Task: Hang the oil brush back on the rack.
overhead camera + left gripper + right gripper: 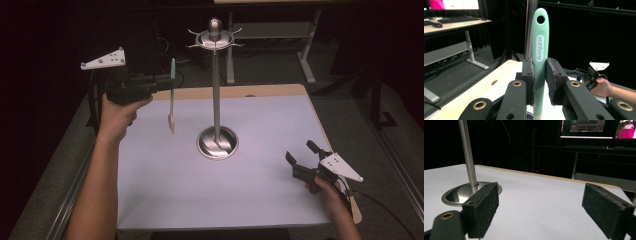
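Left claw (539,82) clamps upright green utensil (539,50) mid-handle, above table.

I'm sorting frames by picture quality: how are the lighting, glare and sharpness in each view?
High view: lit table, black surroundings, glare on the stand's base. Left gripper view: sharp on the green utensil handle in the left claw; monitor overexposed. Right gripper view: right claw slightly soft, background dark.

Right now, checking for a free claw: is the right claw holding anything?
No, the right claw stands open above the bare table.
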